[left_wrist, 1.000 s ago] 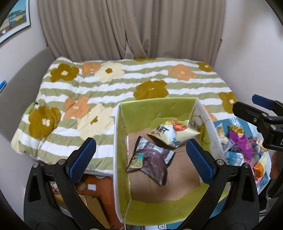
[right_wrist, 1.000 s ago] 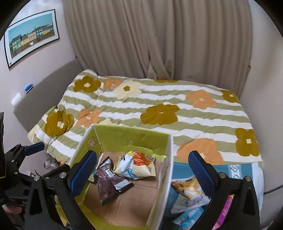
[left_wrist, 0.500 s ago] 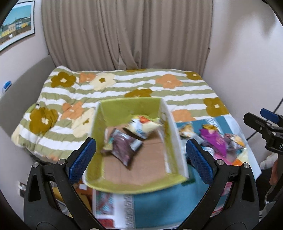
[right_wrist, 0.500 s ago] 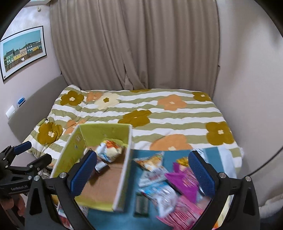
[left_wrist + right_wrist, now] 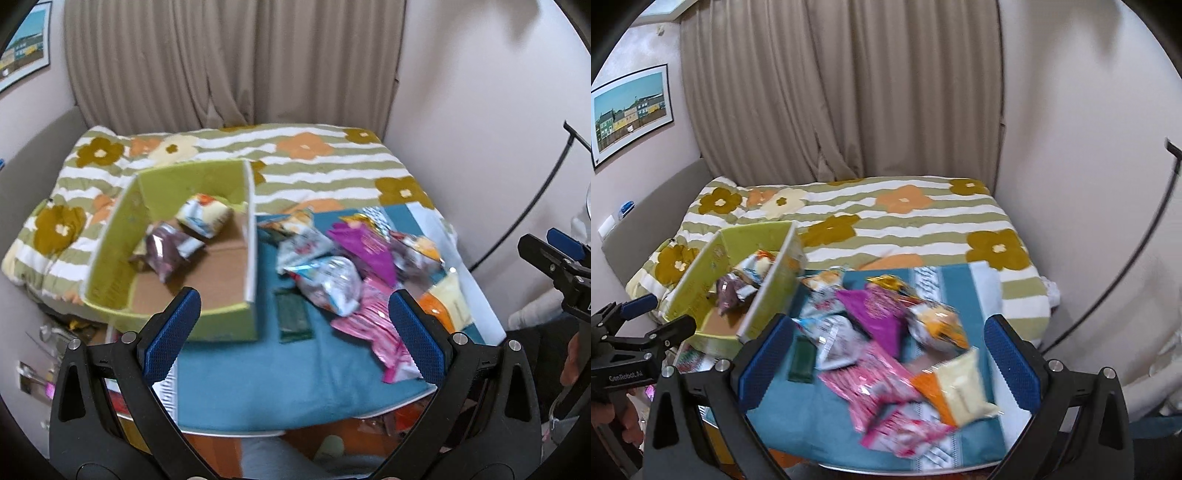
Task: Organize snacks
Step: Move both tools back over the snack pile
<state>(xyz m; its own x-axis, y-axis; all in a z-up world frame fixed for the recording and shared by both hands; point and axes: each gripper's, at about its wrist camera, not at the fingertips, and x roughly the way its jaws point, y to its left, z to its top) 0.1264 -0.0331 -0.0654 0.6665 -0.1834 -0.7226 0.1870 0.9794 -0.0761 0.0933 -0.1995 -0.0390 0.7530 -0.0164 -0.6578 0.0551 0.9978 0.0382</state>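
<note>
Left gripper (image 5: pixel 293 332) and right gripper (image 5: pixel 886 354) both spread wide — empty, snack packets (image 5: pixel 882 354) heaped below, green box (image 5: pixel 170 251) leftward.

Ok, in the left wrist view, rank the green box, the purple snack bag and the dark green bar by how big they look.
1. green box, clearly largest
2. purple snack bag
3. dark green bar, smallest, though blur softens its edges

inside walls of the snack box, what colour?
Lime green, over a brown cardboard floor; the snack box shows best in the left wrist view.
</note>
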